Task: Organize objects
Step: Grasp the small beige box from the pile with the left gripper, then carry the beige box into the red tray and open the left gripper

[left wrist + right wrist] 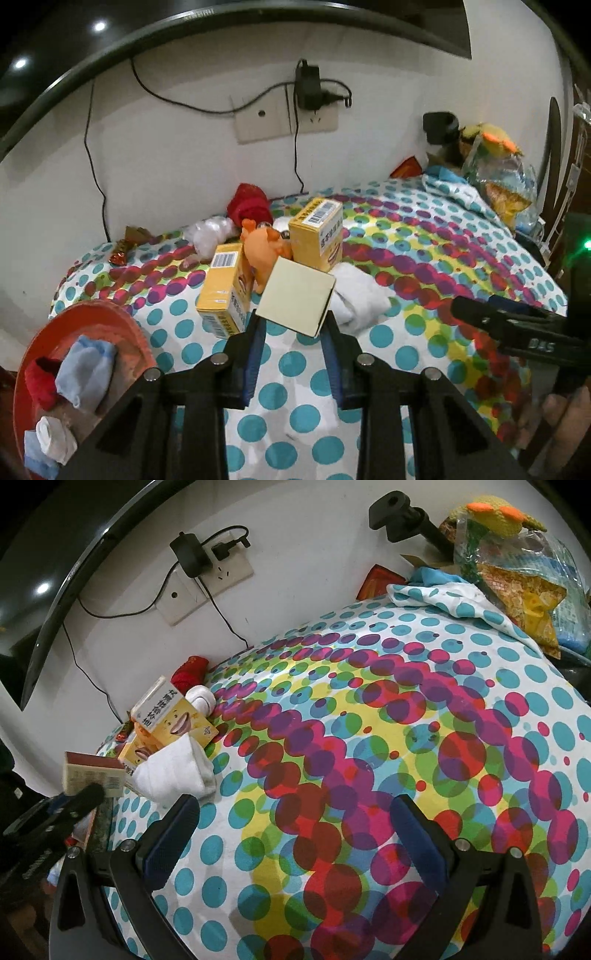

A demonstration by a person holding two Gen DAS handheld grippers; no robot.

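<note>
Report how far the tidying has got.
Done: several rolled socks sit in the red basket. In hand: the left tool is shut on a pale box, lifted off the cloth; the right tool is open and empty. Left: two yellow boxes, an orange toy, a white sock.

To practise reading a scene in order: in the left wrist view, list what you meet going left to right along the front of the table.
Red basket holding rolled socks → lying yellow box → pale box shut in the left tool → white sock → right tool.
</note>
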